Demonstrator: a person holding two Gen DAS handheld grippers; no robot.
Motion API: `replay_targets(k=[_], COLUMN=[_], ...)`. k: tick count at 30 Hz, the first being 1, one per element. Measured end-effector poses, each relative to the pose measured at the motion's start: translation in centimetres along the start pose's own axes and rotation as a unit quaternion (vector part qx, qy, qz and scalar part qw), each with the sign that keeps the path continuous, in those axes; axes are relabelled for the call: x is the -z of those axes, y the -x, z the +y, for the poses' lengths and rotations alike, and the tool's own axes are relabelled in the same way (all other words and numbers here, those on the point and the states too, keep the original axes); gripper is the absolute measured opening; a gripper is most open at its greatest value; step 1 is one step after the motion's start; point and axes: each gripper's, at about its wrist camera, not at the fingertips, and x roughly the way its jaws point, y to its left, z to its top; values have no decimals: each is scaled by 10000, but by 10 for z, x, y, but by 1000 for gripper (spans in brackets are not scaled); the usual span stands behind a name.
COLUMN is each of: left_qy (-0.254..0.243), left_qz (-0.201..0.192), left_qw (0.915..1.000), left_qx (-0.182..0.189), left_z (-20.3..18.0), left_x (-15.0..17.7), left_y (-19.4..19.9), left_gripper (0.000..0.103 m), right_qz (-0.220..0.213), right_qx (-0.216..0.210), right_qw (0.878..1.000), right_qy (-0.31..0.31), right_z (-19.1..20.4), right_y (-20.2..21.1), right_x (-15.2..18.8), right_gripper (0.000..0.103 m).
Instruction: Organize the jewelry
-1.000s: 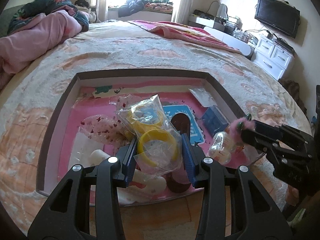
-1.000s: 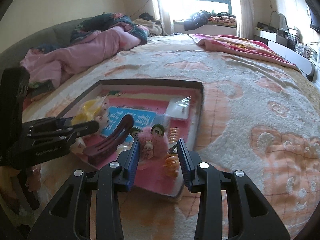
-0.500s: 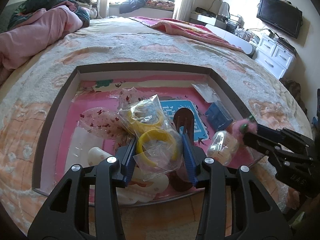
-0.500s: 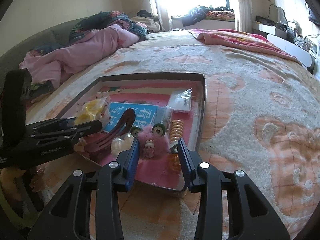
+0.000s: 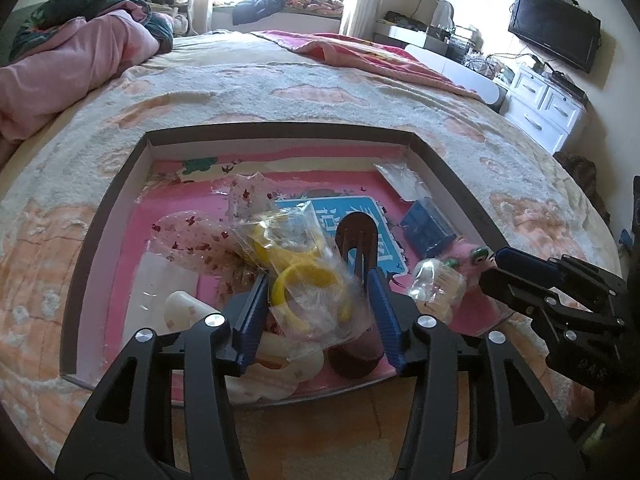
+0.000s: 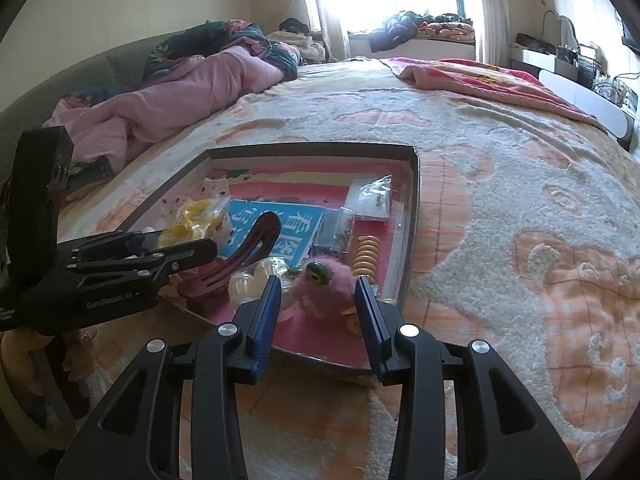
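Observation:
A shallow grey-rimmed tray [image 5: 280, 130] with a pink floor lies on the bed. My left gripper [image 5: 318, 312] reaches over its near edge. A clear bag of yellow bangles [image 5: 308, 284] lies between its blue pads, and the jaws are opening, with gaps on both sides of the bag. My right gripper [image 6: 320, 304] is shut on a pink fluffy piece with green eyes [image 6: 326, 288] just above the tray's near right corner. In the left wrist view that piece [image 5: 466, 254] shows at the right gripper's tip [image 5: 500, 264].
The tray also holds a brown hair clip [image 5: 356, 236], a blue box [image 5: 428, 228], a small clear packet [image 6: 370, 196], an orange coil tie [image 6: 366, 256], a clear round piece [image 6: 248, 280] and white pieces [image 5: 184, 308]. Pink bedding [image 6: 180, 96] is heaped far left.
The left jaws have spread apart and come off the bag of bangles, which has settled between them. The right gripper still holds the pink fluffy piece in the same spot.

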Motion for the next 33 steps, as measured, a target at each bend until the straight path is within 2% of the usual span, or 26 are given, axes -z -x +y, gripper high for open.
replay_targets(k=[7, 12, 17, 22, 29, 33], left_qy=[10, 16, 12, 12, 27, 36], left_qz=[-87, -179, -353, -550, -739, -823], left_qw=[10000, 9998, 9994, 9984, 9970, 9963], left_qx=[-26, -63, -71, -134, -214, -260], left_z=[1, 1, 0, -1, -1, -1], left_x=[-2, -4, -5, -4, 0, 3], left_y=[9, 20, 35, 54, 72, 83], left_gripper=[55, 64, 73, 86, 91, 91], right_qz=[-32, -153, -374, -604, -914, -1013], right_qx=[38, 68, 105, 109, 93, 210], right_qw=[10000, 9998, 9992, 9981, 9957, 9946], right_qy=[-58, -63, -55, -82, -125, -98], right_z=[-3, -4, -2, -1, 1, 3], right_y=[3, 10, 21, 32, 47, 55], right_x=[0, 0, -1, -2, -3, -1], right_gripper=[43, 52, 72, 84, 94, 95])
